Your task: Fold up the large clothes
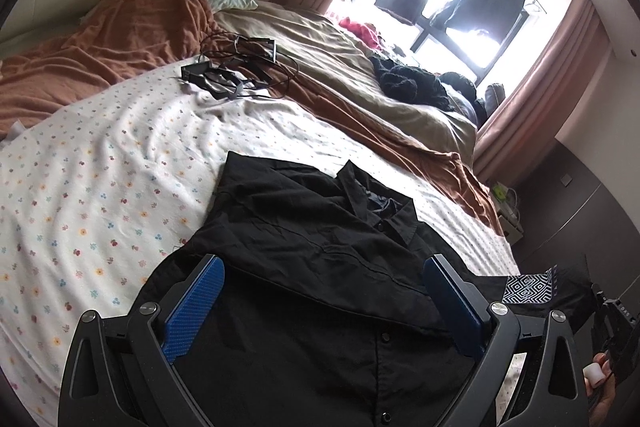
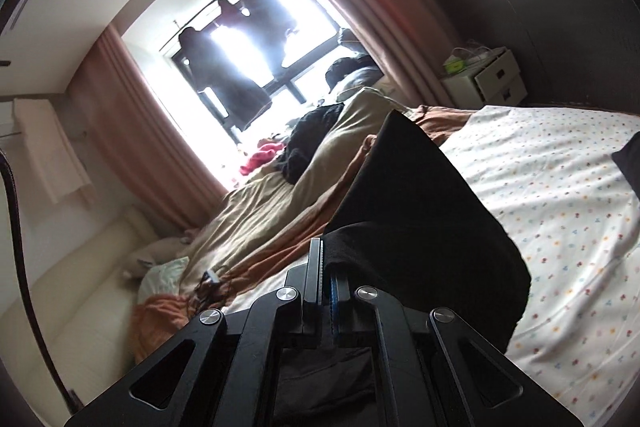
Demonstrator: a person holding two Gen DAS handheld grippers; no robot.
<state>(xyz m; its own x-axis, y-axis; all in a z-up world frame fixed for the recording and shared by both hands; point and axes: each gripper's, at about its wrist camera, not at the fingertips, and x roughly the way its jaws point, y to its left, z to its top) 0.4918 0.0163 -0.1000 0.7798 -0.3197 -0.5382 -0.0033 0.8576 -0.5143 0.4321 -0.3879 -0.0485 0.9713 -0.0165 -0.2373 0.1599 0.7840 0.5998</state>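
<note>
A black button-up shirt [image 1: 320, 247] lies partly folded on the flowered white sheet [image 1: 100, 187], collar pointing away. My left gripper [image 1: 324, 275] is open just above the shirt, blue pads wide apart on either side of its front. My right gripper [image 2: 325, 259] is shut on a fold of the black shirt [image 2: 420, 211] and holds it lifted off the sheet [image 2: 560, 187], the cloth draping over its right finger. The right gripper also shows at the right edge of the left wrist view [image 1: 612, 319], with the shirt's patterned inner label [image 1: 528, 287] beside it.
A tangle of black cables and a small device [image 1: 236, 67] lies farther up the bed. Orange [image 1: 120, 35] and beige [image 1: 320, 43] blankets and dark clothes [image 1: 412, 83] are heaped toward the window. A white nightstand [image 2: 488, 75] stands past the bed.
</note>
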